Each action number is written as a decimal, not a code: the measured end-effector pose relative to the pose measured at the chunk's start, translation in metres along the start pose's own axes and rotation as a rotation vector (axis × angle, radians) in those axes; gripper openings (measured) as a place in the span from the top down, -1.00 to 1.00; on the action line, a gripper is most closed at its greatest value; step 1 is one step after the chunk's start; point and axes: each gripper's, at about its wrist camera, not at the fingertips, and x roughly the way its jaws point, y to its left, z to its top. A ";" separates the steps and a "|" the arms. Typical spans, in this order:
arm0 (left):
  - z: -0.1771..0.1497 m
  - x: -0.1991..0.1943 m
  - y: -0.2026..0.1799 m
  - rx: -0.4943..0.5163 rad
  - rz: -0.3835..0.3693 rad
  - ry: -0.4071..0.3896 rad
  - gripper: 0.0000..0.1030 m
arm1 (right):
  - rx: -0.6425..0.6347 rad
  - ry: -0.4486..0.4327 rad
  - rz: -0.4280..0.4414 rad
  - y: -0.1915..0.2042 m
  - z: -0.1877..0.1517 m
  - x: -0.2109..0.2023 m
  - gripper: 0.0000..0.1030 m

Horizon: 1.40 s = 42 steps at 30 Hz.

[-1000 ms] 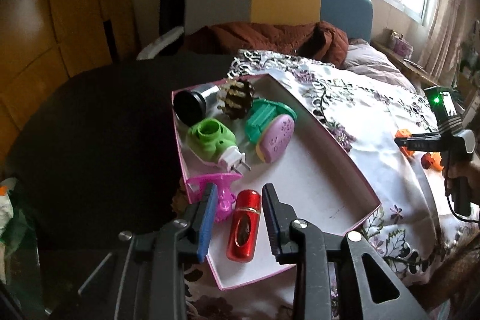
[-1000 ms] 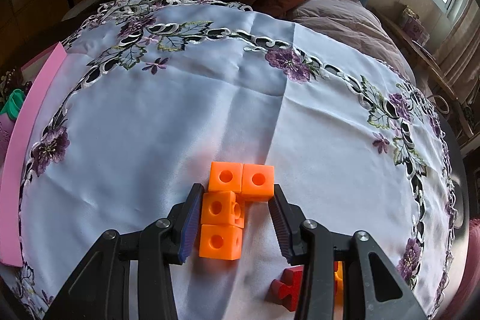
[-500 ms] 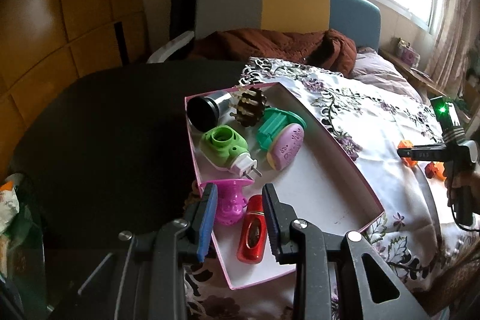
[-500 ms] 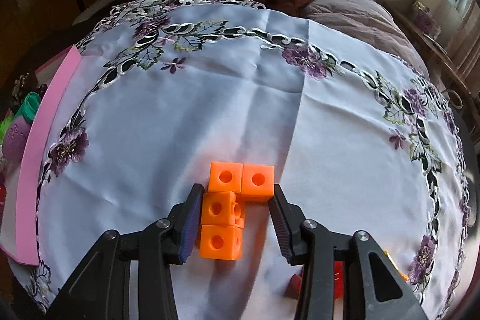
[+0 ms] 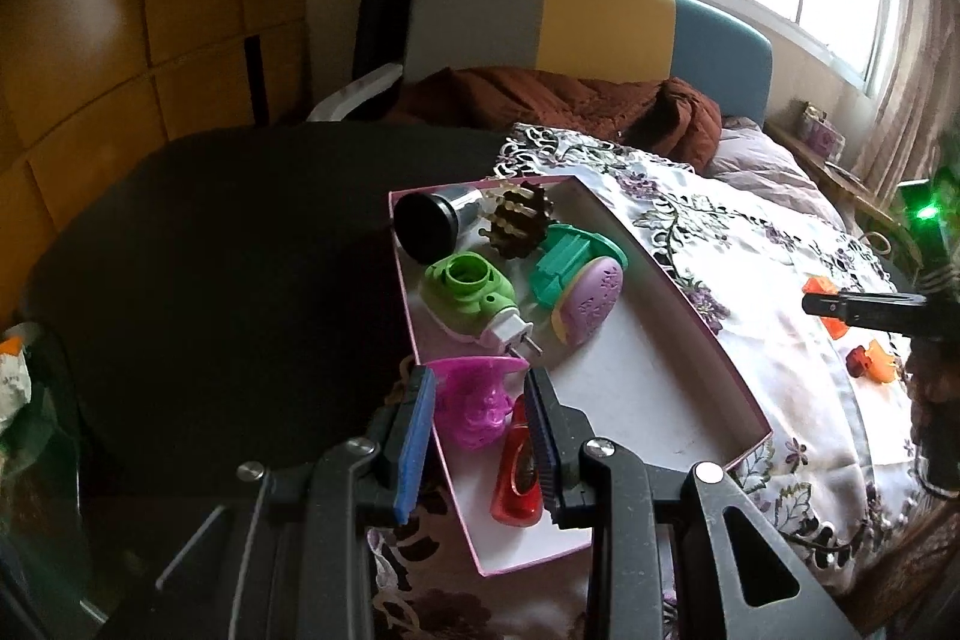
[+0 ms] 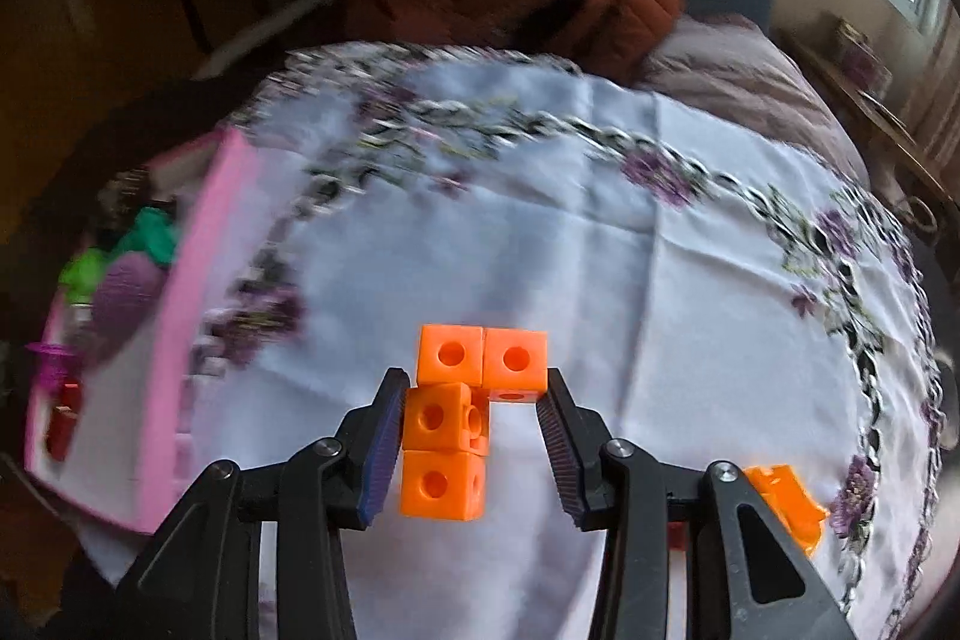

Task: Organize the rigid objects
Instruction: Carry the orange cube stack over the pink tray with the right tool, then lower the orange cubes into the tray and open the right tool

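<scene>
In the right wrist view my right gripper (image 6: 471, 430) is shut on a cluster of joined orange cubes (image 6: 447, 418), held just above the white cloth. Its pads press the cluster from both sides. In the left wrist view my left gripper (image 5: 480, 400) hangs over the near left corner of the pink box (image 5: 672, 280). Its jaws are a narrow gap apart with nothing between them. Below it in the box lie a pink toy (image 5: 474, 406) and a red lighter (image 5: 519, 478). Farther in are a green plug-in device (image 5: 471, 289), a teal and purple piece (image 5: 585, 280), a brown cone (image 5: 519, 220) and a black-capped cylinder (image 5: 429, 220).
The pink box (image 6: 180, 316) stands to the left of the held cubes. A loose orange piece (image 6: 786, 502) lies on the embroidered cloth (image 6: 600, 250) at the near right. Beyond the dark table (image 5: 240, 250) is a chair with a brown blanket (image 5: 570, 100).
My right gripper has lifted the orange cubes off the cloth and swung left, so more of the pink box shows. My left gripper has shifted slightly off the red lighter toward the box's left edge.
</scene>
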 end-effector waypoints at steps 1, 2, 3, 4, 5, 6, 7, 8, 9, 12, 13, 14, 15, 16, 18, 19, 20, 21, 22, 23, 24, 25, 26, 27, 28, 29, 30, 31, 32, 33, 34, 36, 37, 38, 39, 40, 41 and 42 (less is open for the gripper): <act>0.000 0.000 0.001 -0.004 0.002 0.000 0.39 | -0.009 -0.009 0.013 0.007 0.001 -0.003 0.15; -0.001 0.001 0.002 -0.007 0.003 0.001 0.39 | -0.021 -0.018 0.033 0.016 0.001 -0.007 0.15; -0.001 0.001 0.004 -0.011 0.005 0.002 0.39 | -0.035 -0.026 0.059 0.027 0.002 -0.011 0.15; -0.001 0.002 0.005 -0.016 0.008 0.003 0.39 | -0.047 -0.031 0.075 0.036 0.002 -0.013 0.15; -0.002 0.002 0.007 -0.020 0.010 0.003 0.39 | -0.061 -0.038 0.090 0.045 0.003 -0.016 0.15; -0.002 0.002 0.008 -0.021 0.011 0.004 0.39 | -0.075 -0.044 0.109 0.055 0.002 -0.018 0.15; -0.002 0.002 0.009 -0.023 0.014 0.004 0.39 | -0.092 -0.048 0.131 0.066 0.003 -0.020 0.15; -0.002 0.002 0.010 -0.024 0.016 0.004 0.39 | -0.110 -0.051 0.148 0.077 0.003 -0.022 0.15; -0.003 0.003 0.011 -0.028 0.017 0.004 0.39 | -0.125 -0.055 0.159 0.086 0.002 -0.024 0.15; -0.004 0.003 0.014 -0.034 0.020 0.002 0.39 | -0.168 -0.051 0.215 0.113 0.002 -0.027 0.15; -0.004 0.003 0.015 -0.037 0.022 0.001 0.39 | -0.189 -0.047 0.228 0.123 0.001 -0.026 0.15; -0.004 0.003 0.016 -0.040 0.022 0.000 0.39 | -0.206 -0.042 0.233 0.131 0.001 -0.025 0.15; -0.004 0.002 0.017 -0.043 0.023 -0.001 0.39 | -0.223 -0.038 0.238 0.140 0.000 -0.024 0.15; -0.005 0.002 0.018 -0.044 0.025 -0.002 0.39 | -0.241 -0.030 0.240 0.149 0.000 -0.021 0.15; -0.005 0.002 0.021 -0.050 0.028 -0.002 0.39 | -0.263 -0.013 0.236 0.162 -0.001 -0.014 0.15; -0.006 0.002 0.022 -0.052 0.031 -0.001 0.39 | -0.270 -0.004 0.235 0.167 -0.001 -0.010 0.15; -0.006 0.003 0.023 -0.053 0.033 0.001 0.39 | -0.273 0.001 0.237 0.172 -0.002 -0.007 0.15; -0.006 0.003 0.025 -0.055 0.035 0.002 0.39 | -0.275 0.004 0.242 0.176 -0.002 -0.005 0.15; -0.006 0.004 0.026 -0.059 0.039 0.002 0.39 | -0.278 0.007 0.245 0.179 -0.002 -0.003 0.15; -0.006 0.004 0.027 -0.061 0.040 0.003 0.39 | -0.281 0.012 0.246 0.183 -0.002 -0.001 0.15; -0.006 0.005 0.028 -0.065 0.044 0.004 0.39 | -0.282 0.017 0.246 0.184 -0.002 0.001 0.15; -0.006 0.006 0.029 -0.067 0.045 0.004 0.39 | -0.288 0.022 0.239 0.186 -0.002 0.004 0.15; -0.007 0.006 0.029 -0.068 0.045 0.004 0.39 | -0.297 0.027 0.225 0.188 -0.002 0.008 0.15; -0.007 0.006 0.029 -0.068 0.047 0.004 0.39 | -0.300 0.031 0.213 0.189 -0.001 0.012 0.15; -0.007 0.006 0.029 -0.068 0.048 0.005 0.39 | -0.298 0.041 0.204 0.190 -0.001 0.017 0.15; -0.007 0.006 0.029 -0.069 0.047 0.005 0.39 | -0.294 0.052 0.203 0.189 -0.001 0.022 0.15; -0.007 0.006 0.030 -0.068 0.048 0.005 0.39 | -0.291 0.062 0.201 0.190 -0.001 0.025 0.15; -0.007 0.006 0.030 -0.066 0.050 0.005 0.39 | -0.294 0.071 0.195 0.190 -0.003 0.029 0.15; -0.007 0.006 0.030 -0.065 0.052 0.005 0.39 | -0.296 0.076 0.188 0.191 -0.004 0.032 0.15; -0.007 0.007 0.030 -0.064 0.053 0.005 0.39 | -0.295 0.082 0.184 0.191 -0.004 0.035 0.15; -0.007 0.007 0.030 -0.064 0.055 0.006 0.39 | -0.294 0.086 0.179 0.190 -0.004 0.037 0.15; -0.008 0.007 0.030 -0.063 0.055 0.007 0.39 | -0.296 0.084 0.155 0.190 -0.004 0.040 0.15; -0.008 0.007 0.029 -0.059 0.056 0.007 0.39 | -0.294 0.084 0.143 0.189 -0.003 0.043 0.15; -0.008 0.007 0.029 -0.057 0.057 0.006 0.39 | -0.289 0.088 0.143 0.188 -0.002 0.046 0.15; -0.008 0.006 0.028 -0.056 0.057 0.007 0.39 | -0.283 0.095 0.146 0.188 -0.001 0.049 0.15; -0.008 0.006 0.028 -0.057 0.057 0.007 0.39 | -0.283 0.099 0.140 0.188 -0.001 0.052 0.15; -0.008 0.006 0.028 -0.056 0.058 0.007 0.39 | -0.284 0.102 0.133 0.188 -0.002 0.055 0.15; -0.009 0.006 0.028 -0.055 0.060 0.006 0.39 | -0.281 0.111 0.125 0.187 -0.001 0.060 0.15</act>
